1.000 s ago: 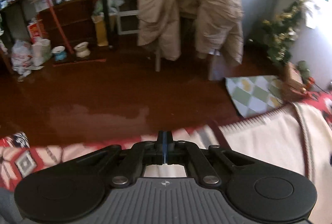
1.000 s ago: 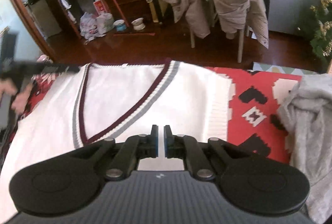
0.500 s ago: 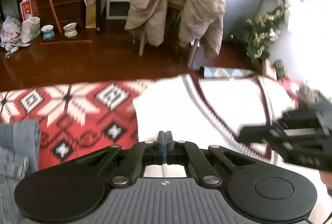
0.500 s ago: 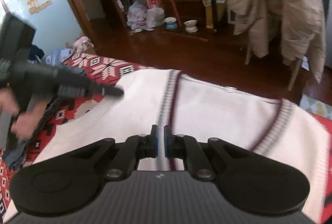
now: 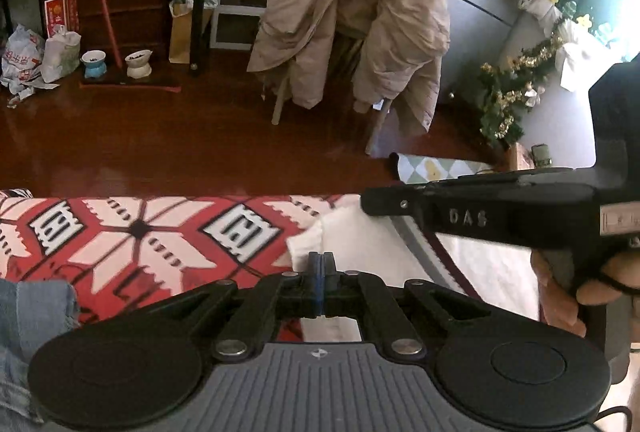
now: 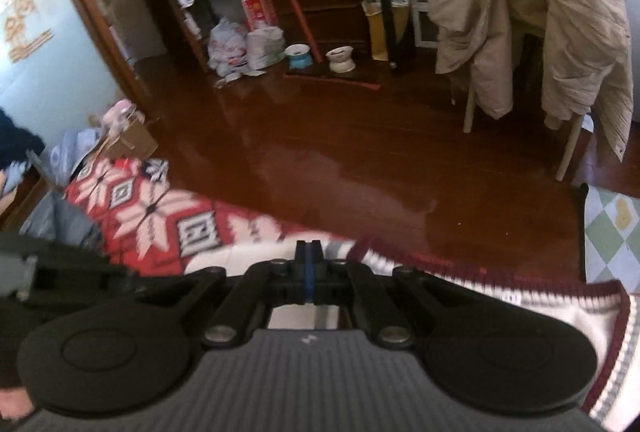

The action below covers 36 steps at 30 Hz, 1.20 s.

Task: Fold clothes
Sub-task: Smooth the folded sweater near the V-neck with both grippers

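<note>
You were mid-fold: both grippers, left [image 5: 319, 264] and right [image 6: 307, 252], were pinched shut on the vest [image 5: 480, 268] edge over the blanket [image 5: 140, 232]. Next probably: lay it flat, release.

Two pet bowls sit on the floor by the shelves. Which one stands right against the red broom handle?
The white bowl. The red broom handle comes down just beside it in both views, between the two bowls, while the light blue bowl sits on the other side, nearer the plastic bags.
</note>
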Motion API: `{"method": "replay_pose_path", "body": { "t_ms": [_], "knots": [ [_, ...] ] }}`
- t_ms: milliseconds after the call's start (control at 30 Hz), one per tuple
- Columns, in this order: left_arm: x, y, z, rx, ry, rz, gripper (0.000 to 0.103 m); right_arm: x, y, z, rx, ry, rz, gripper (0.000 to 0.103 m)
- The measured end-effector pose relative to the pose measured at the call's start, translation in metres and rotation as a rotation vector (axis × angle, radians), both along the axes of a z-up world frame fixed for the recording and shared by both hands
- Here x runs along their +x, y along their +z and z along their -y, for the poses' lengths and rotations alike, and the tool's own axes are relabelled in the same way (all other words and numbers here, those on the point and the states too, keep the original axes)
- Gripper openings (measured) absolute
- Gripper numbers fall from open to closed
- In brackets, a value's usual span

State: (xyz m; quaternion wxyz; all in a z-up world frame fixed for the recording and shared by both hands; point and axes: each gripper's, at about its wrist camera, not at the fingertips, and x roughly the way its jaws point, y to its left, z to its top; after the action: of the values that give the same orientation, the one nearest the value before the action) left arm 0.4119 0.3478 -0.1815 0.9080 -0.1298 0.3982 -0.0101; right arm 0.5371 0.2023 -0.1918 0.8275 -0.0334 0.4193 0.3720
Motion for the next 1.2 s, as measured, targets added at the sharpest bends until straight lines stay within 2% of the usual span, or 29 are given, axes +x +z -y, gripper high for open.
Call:
{"method": "replay_pose_path", "body": {
  "t_ms": [100, 133, 167, 333, 500, 667, 833, 967, 1200],
  "knots": [
    [-0.016, 0.009, -0.014, -0.027, 0.055, 0.016, 0.002, 0.008, 0.007, 0.002, 0.016, -0.038, -0.023, 0.002],
    [-0.026, 0.013, -0.017, -0.037, 0.064, 0.018, 0.003, 0.004, 0.013, 0.006, 0.024, -0.040, -0.016, 0.008],
    [-0.037, 0.017, -0.020, -0.047, 0.067, 0.016, 0.003, -0.001, 0.018, 0.010, 0.028, -0.033, -0.010, 0.009],
    [-0.100, 0.027, -0.016, -0.061, 0.037, -0.008, 0.003, -0.048, 0.037, 0.029, -0.007, 0.072, 0.006, 0.009],
    [-0.142, 0.017, 0.005, -0.039, 0.001, -0.040, 0.004, -0.111, 0.038, 0.044, -0.052, 0.177, 0.004, 0.009],
    [-0.149, 0.009, 0.003, 0.007, 0.062, -0.049, 0.003, -0.161, 0.025, 0.045, -0.064, 0.199, -0.008, 0.009],
    [-0.163, 0.015, -0.012, -0.099, 0.082, -0.028, 0.003, -0.191, 0.015, 0.037, -0.017, 0.192, -0.007, 0.010],
    [-0.171, 0.014, -0.008, -0.086, 0.050, -0.048, 0.003, -0.203, 0.005, 0.014, 0.019, 0.202, -0.015, 0.010],
    [-0.188, 0.005, -0.009, -0.104, 0.063, -0.074, 0.002, -0.211, -0.001, -0.024, 0.027, 0.242, 0.048, 0.010]
  ]
}}
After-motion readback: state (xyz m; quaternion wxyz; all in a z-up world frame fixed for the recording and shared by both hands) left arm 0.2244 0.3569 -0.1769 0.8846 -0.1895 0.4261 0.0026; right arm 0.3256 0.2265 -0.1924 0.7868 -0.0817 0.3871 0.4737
